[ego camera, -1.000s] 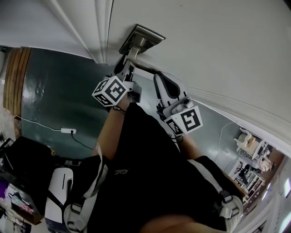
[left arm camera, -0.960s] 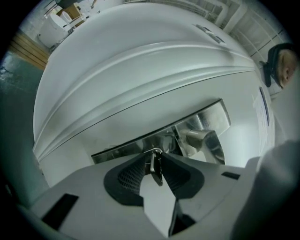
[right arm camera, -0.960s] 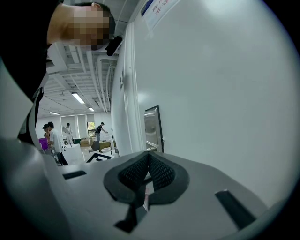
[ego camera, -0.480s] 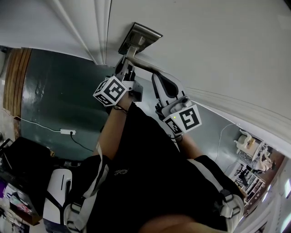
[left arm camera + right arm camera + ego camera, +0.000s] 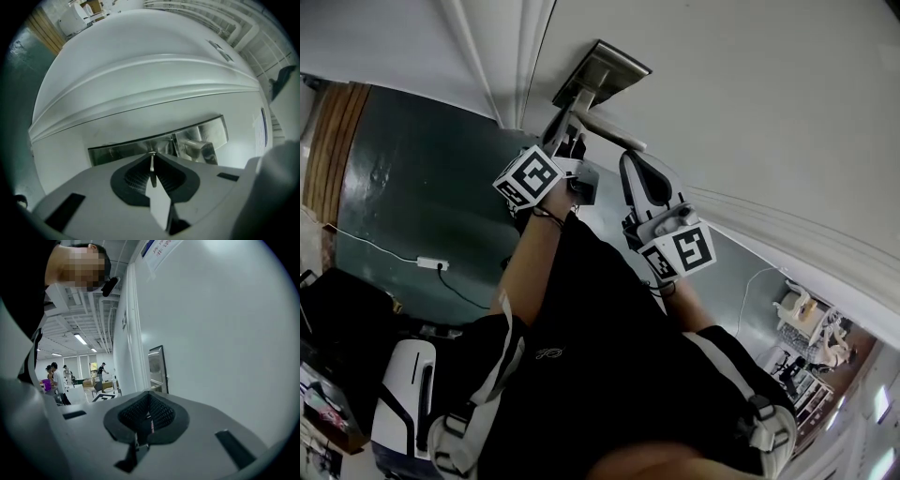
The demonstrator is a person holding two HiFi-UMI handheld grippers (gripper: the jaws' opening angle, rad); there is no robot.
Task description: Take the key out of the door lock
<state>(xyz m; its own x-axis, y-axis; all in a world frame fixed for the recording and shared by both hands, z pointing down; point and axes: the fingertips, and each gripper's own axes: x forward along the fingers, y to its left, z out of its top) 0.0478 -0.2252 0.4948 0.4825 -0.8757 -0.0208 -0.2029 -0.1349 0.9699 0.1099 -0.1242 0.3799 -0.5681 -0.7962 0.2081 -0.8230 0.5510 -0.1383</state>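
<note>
A thin metal key (image 5: pixel 152 165) stands edge-on in the steel lock plate (image 5: pixel 136 149) of the white door (image 5: pixel 741 103). My left gripper (image 5: pixel 152 158) points at the plate, its jaws have just been closing, and its black pads now press on the key. In the head view the left gripper (image 5: pixel 572 120) sits just under the lock plate (image 5: pixel 602 67), beside the lever handle (image 5: pixel 614 131). My right gripper (image 5: pixel 630 164) hovers a little below the handle, shut with nothing between its pads (image 5: pixel 161 416). The key is hidden in the head view.
The handle's base (image 5: pixel 202 150) projects from the plate to the right of the key. A green floor (image 5: pixel 412 178) with a white cable and socket (image 5: pixel 427 264) lies below. Several people stand far off in the room (image 5: pixel 56 373) beyond the door edge.
The left gripper's marker cube has rolled slightly while staying at the lock. The head view has shifted a little. The right gripper stays where it was.
</note>
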